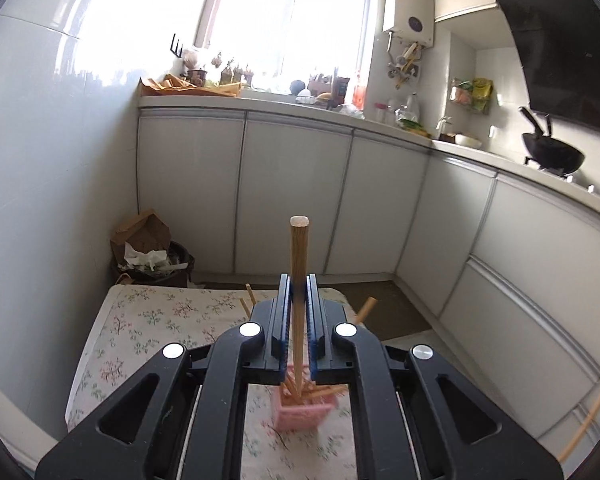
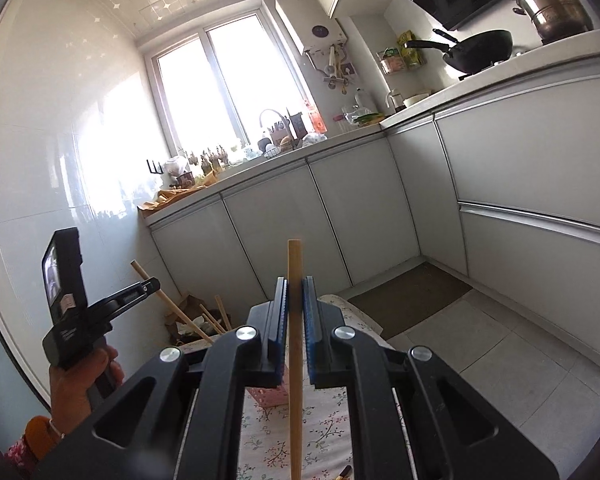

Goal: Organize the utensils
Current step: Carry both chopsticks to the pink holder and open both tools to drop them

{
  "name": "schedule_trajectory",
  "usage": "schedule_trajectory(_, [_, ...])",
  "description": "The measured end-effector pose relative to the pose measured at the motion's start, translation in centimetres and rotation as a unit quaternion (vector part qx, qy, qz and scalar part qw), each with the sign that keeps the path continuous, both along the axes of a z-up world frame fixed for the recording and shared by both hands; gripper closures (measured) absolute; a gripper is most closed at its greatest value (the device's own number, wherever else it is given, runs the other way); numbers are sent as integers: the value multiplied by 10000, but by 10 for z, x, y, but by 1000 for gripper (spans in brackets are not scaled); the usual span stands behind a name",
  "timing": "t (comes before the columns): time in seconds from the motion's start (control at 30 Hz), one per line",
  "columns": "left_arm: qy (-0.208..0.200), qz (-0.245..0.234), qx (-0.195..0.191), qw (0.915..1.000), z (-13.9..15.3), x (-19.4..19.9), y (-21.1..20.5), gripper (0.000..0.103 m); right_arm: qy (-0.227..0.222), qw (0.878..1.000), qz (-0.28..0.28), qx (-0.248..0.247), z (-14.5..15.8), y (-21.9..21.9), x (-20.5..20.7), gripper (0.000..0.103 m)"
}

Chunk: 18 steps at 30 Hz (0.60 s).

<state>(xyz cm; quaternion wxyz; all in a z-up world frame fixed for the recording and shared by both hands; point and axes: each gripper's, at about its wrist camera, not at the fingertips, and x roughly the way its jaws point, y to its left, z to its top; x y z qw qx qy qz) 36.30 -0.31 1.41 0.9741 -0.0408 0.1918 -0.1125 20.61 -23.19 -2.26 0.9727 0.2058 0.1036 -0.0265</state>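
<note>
My left gripper (image 1: 299, 286) is shut on a wooden chopstick (image 1: 299, 256) that stands upright, its lower tip down in a pink holder (image 1: 302, 414) with several other chopsticks on the floral table (image 1: 140, 332). My right gripper (image 2: 295, 290) is shut on another wooden chopstick (image 2: 294, 264), held upright above the table. In the right wrist view the left gripper (image 2: 150, 285) shows at the left with its chopstick (image 2: 172, 306) slanting down toward the pink holder (image 2: 268, 396).
A bin (image 1: 152, 258) with cardboard and paper stands beyond the table's far left corner. White cabinets (image 1: 292, 188) run along the back and right. A brown mat (image 2: 410, 294) lies on the floor. A black wok (image 1: 552, 154) sits on the counter.
</note>
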Motion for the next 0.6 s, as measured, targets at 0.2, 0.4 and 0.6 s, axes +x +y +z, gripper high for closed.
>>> schedule_trajectory(0.2, [418,9,236,9988,-41,31,-9,93,-5,10000,42,89,-9,9,23,95])
schedule_trajectory(0.4, [5,319,-355,9989,-33,-16,41,51,-446,9988,180,11,12,33,51,95])
schedule_trajectory(0.6, [116,571,-1005,9932,-36,-60,91,40,-1126,9934,74,-221,42,72,107,95])
